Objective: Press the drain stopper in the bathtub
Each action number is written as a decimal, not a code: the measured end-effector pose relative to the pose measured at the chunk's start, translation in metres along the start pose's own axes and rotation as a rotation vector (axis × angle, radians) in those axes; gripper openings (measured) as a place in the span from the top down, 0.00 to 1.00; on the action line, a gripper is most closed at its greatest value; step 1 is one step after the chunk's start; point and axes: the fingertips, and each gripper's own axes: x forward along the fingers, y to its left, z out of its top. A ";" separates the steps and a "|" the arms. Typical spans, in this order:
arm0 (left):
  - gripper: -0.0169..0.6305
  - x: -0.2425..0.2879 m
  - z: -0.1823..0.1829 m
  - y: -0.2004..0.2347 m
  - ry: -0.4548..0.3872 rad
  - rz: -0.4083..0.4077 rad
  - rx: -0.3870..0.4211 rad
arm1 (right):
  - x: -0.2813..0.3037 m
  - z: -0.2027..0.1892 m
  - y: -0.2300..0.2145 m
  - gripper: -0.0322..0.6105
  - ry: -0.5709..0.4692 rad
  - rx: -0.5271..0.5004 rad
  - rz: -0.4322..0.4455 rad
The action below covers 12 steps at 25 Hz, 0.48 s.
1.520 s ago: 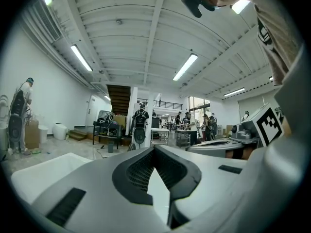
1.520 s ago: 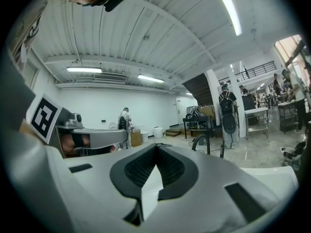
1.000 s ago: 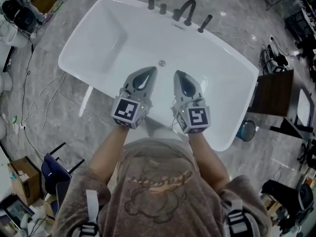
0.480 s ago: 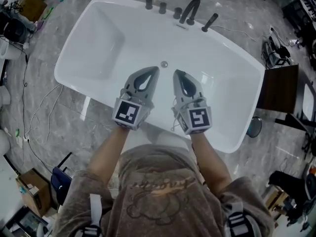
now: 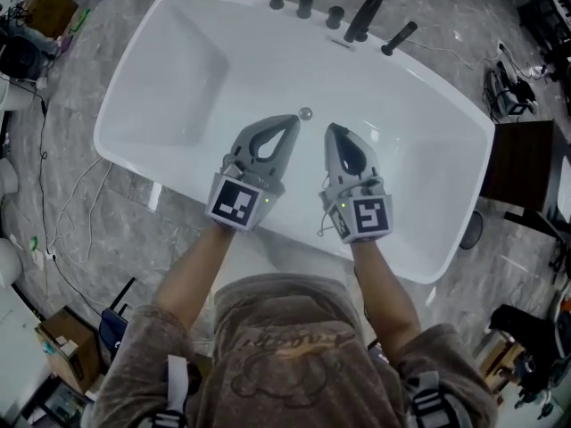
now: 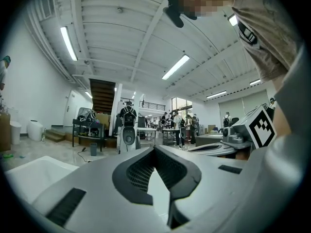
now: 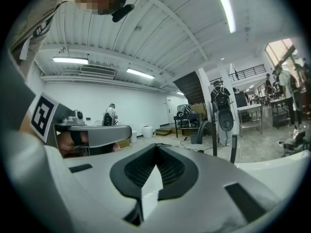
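Note:
The white bathtub (image 5: pixel 183 65) lies below me in the head view. Its small round metal drain stopper (image 5: pixel 305 112) sits on the tub floor near the far wall. My left gripper (image 5: pixel 290 119) hangs over the tub, its shut tip just left of and short of the stopper, holding nothing. My right gripper (image 5: pixel 332 128) is alongside, shut and empty, its tip a little to the right of the stopper. Both gripper views look level across the room: the left gripper (image 6: pixel 155 147) and the right gripper (image 7: pixel 156 145) have tips that meet. Neither of those views shows the stopper.
A dark curved faucet (image 5: pixel 364 14), three dark knobs (image 5: pixel 305 6) and a hand shower handle (image 5: pixel 399 37) line the tub's far rim. A dark cabinet (image 5: pixel 526 172) stands to the right. Cables and a cardboard box (image 5: pixel 62 364) lie on the grey floor at left.
Both grippers have moved forward over the tub, closer to the drain stopper. They stay shut and side by side.

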 end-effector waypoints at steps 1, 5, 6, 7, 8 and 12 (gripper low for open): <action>0.97 0.002 -0.003 0.003 -0.004 -0.004 -0.001 | 0.003 -0.006 -0.001 0.95 0.011 0.000 -0.006; 0.97 0.009 -0.020 0.014 -0.010 -0.021 0.005 | 0.018 -0.021 -0.006 0.95 0.012 -0.006 -0.024; 0.97 0.011 -0.025 0.017 -0.010 -0.026 0.005 | 0.022 -0.024 -0.007 0.95 0.007 -0.006 -0.028; 0.97 0.014 -0.029 0.020 -0.013 -0.030 0.005 | 0.026 -0.028 -0.009 0.95 0.004 -0.004 -0.032; 0.97 0.016 -0.033 0.023 -0.017 -0.034 0.006 | 0.029 -0.032 -0.011 0.95 0.003 -0.002 -0.036; 0.97 0.025 -0.051 0.033 -0.027 -0.051 0.014 | 0.045 -0.048 -0.015 0.95 -0.003 -0.008 -0.036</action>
